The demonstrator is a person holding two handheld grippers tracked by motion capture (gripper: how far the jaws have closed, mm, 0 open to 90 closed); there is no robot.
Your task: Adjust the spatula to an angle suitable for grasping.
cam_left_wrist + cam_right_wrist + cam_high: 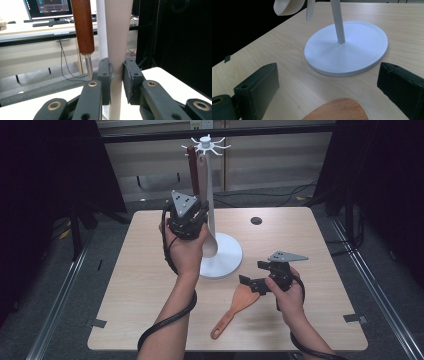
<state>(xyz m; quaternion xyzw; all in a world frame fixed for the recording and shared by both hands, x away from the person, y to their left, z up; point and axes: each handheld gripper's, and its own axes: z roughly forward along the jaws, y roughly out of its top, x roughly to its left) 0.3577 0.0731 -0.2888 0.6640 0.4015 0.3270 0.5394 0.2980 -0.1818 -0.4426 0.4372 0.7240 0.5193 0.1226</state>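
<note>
High view: a white rack point(215, 210) with a round base stands on the table point(150, 285), and two utensils hang from its hooked top, a cream spoon point(204, 190) and one with a dark wooden handle point(192, 167). The left gripper point(197, 212) is raised against the cream spoon's handle, while the right gripper point(252, 282) sits low over the blade of an orange spatula point(235, 310) lying flat on the table near the rack's base.

Left gripper view gives what the overhead angle hides: both pads point(104, 75) press on the cream spoon's handle point(117, 37), clamped on it, with the rack's pole and the wooden handle point(82, 25) just behind.

Right gripper view shows its jaws spread wide, nothing between the pads, the spatula's rounded blade point(337, 110) below them and the spoon's bowl point(287, 6) hanging above the table.
</note>
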